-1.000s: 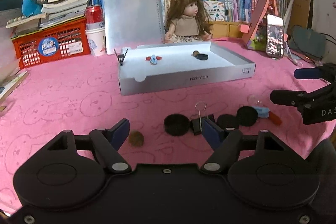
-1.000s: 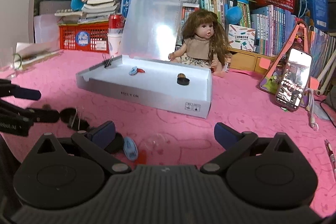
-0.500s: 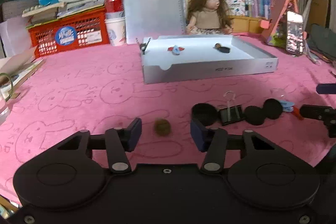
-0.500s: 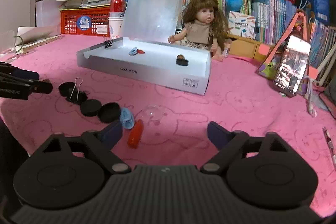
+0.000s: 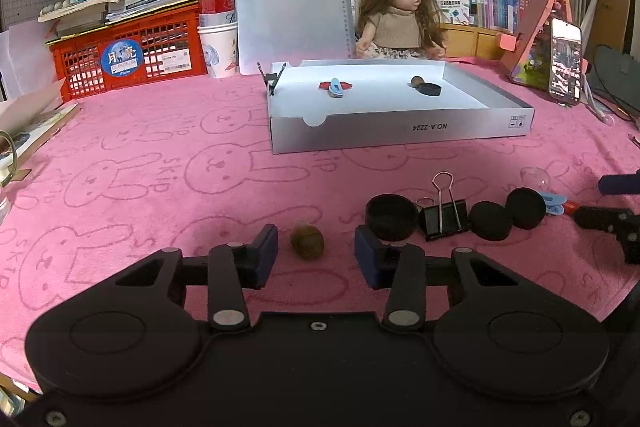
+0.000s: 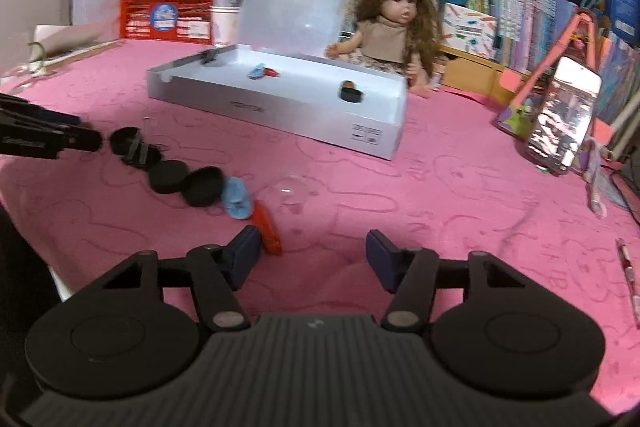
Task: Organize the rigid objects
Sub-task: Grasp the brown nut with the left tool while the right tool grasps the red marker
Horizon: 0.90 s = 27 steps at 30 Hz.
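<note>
From the left wrist camera, we have our left gripper [image 5: 316, 253] held low and level over the pink bunny-print cloth [image 5: 160, 179], its blue-padded tongs spread apart. Sitting right in the gap, touching neither pad, is a small brown nut [image 5: 307, 246]. Just off the right-hand pad stands a black cap [image 5: 391, 217], open side up, and next to it a black binder clip [image 5: 444, 219] with one wire handle raised, then two more black round caps [image 5: 507, 217] touching one another. Beyond those we catch a blue-and-red clip [image 5: 554, 203] and a clear dome [image 5: 536, 178]. Further back lies the white cardboard tray [image 5: 400, 131], and inside it another blue-and-red clip, a nut beside a black cap, and a binder clip on the rear left corner. At the far right edge the right gripper [image 5: 612, 211] pokes in, dark and side-on.

Over to the right wrist camera, a blurrier picture. Our right gripper [image 6: 312, 259] also sits low above the cloth, tongs spread wide with nothing between them. The left-hand pad is just beside the red end of the blue-and-red clip [image 6: 250, 207]. The clear dome [image 6: 292, 190] rests ahead, well apart from both pads. The left gripper [image 6: 48, 139] reaches in from the left edge, near the row of black caps [image 6: 184, 179]. The tray [image 6: 280, 111] lies beyond, before a doll [image 6: 394, 23].
</note>
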Tool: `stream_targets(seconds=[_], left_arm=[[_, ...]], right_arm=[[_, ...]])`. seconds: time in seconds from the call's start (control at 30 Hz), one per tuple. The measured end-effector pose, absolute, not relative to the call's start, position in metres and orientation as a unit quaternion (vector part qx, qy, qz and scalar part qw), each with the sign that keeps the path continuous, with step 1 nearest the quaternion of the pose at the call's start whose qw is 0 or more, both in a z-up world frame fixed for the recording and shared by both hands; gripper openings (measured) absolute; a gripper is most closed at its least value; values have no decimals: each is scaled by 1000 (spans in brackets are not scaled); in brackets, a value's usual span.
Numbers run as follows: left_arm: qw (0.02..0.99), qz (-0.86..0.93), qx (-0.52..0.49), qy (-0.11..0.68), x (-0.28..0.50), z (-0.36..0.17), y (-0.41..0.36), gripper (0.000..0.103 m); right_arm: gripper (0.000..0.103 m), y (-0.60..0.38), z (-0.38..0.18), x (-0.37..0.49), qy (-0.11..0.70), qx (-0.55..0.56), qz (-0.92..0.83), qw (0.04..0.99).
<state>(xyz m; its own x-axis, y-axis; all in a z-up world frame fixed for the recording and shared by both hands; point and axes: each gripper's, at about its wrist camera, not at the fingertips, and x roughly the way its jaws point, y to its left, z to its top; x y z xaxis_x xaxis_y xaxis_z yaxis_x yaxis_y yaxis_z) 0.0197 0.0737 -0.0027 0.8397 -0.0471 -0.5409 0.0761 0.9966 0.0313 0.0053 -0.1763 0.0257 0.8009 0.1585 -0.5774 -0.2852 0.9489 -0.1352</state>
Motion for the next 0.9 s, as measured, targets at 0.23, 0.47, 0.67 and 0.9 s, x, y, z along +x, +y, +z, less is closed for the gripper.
stream_targets(seconds=[0.23,0.47,0.67,0.9], left_arm=[[959,-32,25,281,20,-3,74,41],[959,-32,25,281,21,-3,73,41],[959,-32,25,281,21,-3,74,41],[959,-31,25,281,20,-3,73,41]], right_arm=[[72,-184,26,17,297,-109,65,946],[71,-191,28,14,303,-96,77,945],[63,-189,28,15,302,-127,65,943],[62,-201,27,18,306,-134,37,942]])
